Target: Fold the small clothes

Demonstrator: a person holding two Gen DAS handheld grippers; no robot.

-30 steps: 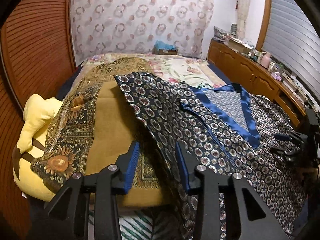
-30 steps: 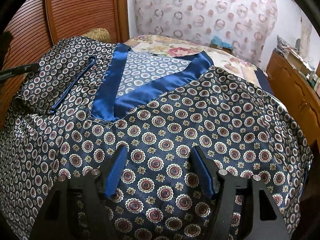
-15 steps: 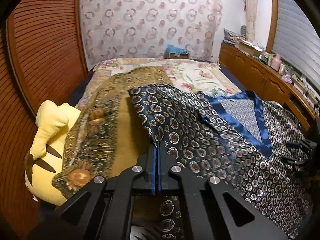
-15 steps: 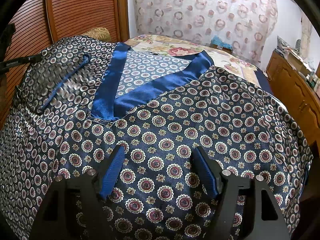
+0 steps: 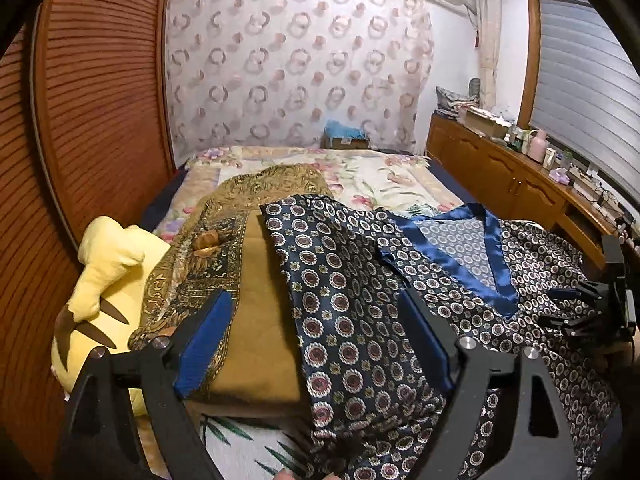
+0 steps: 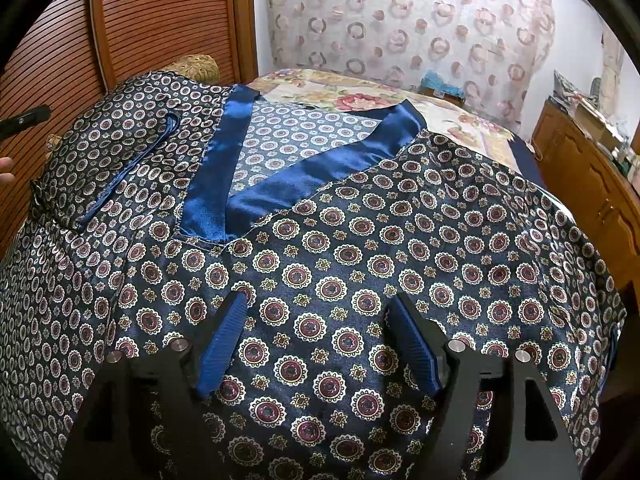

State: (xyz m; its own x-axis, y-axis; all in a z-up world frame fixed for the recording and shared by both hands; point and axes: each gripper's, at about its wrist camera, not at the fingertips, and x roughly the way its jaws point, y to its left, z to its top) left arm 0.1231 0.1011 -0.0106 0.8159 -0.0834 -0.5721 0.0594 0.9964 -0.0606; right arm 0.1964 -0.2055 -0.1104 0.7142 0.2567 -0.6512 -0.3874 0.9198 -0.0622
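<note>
A navy satin top with a round medallion print [image 6: 328,256] and a shiny blue V-neck band [image 6: 216,184] lies spread on the bed. Its left sleeve is folded in over the body [image 5: 340,280]. My left gripper [image 5: 312,320] is open and empty, just above the folded sleeve's lower edge. My right gripper [image 6: 316,320] is open and empty, hovering over the front of the top below the neckline. The right gripper also shows at the right edge of the left wrist view [image 5: 592,312].
A gold patterned cushion [image 5: 240,280] and a yellow plush toy [image 5: 108,264] lie left of the top. A wooden slatted wardrobe [image 5: 80,120] stands on the left. A wooden cabinet [image 5: 520,184] with clutter runs along the right. The floral bedspread [image 5: 380,176] extends behind.
My left gripper closed on the sleeve edge half a second ago and has now opened wide, releasing the cloth, and has lifted. My right gripper has stayed open in place.
</note>
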